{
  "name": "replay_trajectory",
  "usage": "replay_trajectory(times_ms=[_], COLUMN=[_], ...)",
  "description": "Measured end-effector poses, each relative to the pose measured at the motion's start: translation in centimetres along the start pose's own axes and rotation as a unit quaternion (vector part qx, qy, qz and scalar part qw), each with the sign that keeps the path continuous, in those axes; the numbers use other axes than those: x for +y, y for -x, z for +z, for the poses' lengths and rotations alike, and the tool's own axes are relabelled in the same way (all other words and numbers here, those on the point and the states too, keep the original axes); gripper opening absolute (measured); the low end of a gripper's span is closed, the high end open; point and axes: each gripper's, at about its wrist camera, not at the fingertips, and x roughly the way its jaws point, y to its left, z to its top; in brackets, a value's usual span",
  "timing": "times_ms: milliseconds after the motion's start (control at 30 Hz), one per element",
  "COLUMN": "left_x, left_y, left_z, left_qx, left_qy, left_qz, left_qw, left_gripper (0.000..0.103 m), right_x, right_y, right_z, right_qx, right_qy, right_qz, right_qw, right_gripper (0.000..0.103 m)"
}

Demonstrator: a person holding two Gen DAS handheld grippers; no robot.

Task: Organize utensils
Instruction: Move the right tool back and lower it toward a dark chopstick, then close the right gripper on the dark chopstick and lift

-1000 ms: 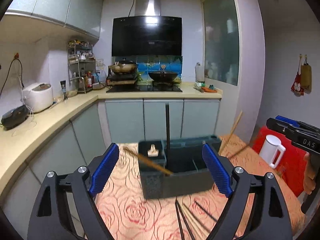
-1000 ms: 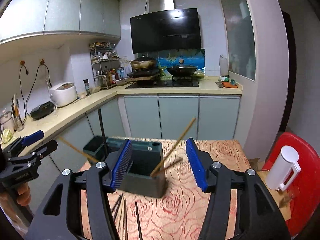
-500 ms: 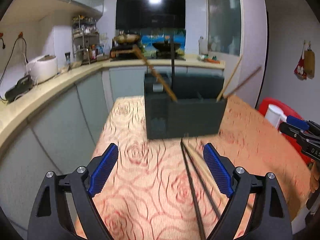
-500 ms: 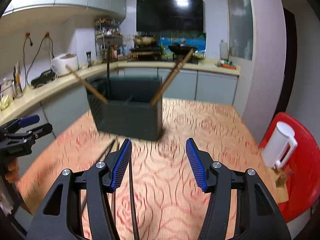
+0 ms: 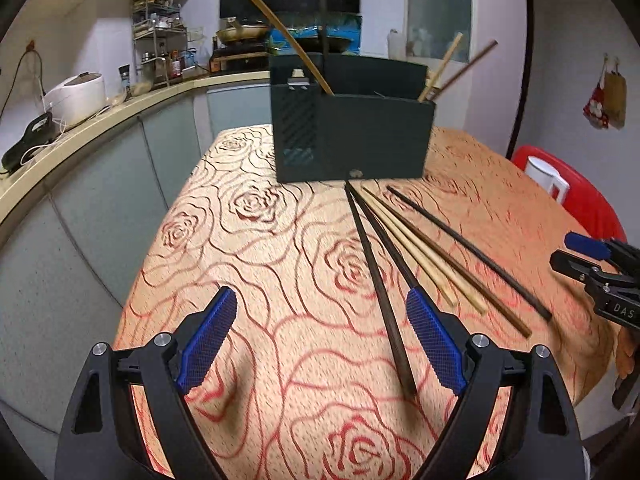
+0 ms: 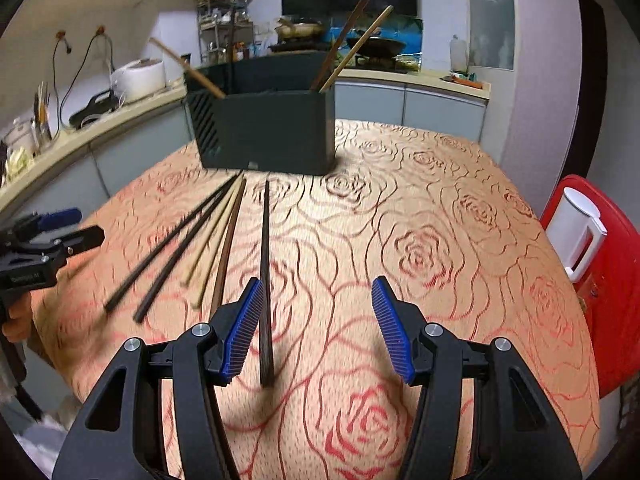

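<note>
The right gripper (image 6: 316, 330) hovers with jaws apart and empty, a dark chopstick (image 6: 265, 272) just inside its left pad — centre on it, then close; the holder (image 6: 272, 132) stands ahead.

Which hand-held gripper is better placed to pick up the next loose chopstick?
Probably right: the right hand-held gripper is open and a dark chopstick already lies between its fingers.
</note>
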Motion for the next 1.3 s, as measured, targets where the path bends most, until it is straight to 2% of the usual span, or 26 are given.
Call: replay_trajectory(times_ms=[133,433,733,1033,1300], left_x=[-0.7,-0.8,-1.6,-0.7,-1.4], left_y=[-0.3,-1.8,-2.3,-2.2,-2.1], left_z=[-1.1,-3.0,-3.6,-3.3,-3.4], left_qx=[0.009,0.040,0.044,0.041,0.033], left_qy=[-0.012,-0.004,-0.019,-0.003,-0.010], left_qz=[-0.005,-0.013,-0.014,0.006,-0.018], left_qw=[0.9999,0.9991,0.9988,0.9991,0.9992], left_gripper=[0.084,0.083,0.083,0.071,0.060], right_x=[0.1,0.9,1.6,0.9,1.3], right_y=[0.2,-0.4,-1.3,-1.6,-1.6], right_z=[-1.1,-2.6,-3.2,-2.9,-3.1], right_qx=[0.010,0.027,0.037,0.031,0.023], right_qy=[-0.002,0.011,0.033,0.014,0.019], right_qz=[0.009,0.024,0.019,0.015,0.024], right_qw=[1.000,0.999,0.999,0.999,0.999], right_gripper=[0.053,0.045,0.040,0.035,0.033])
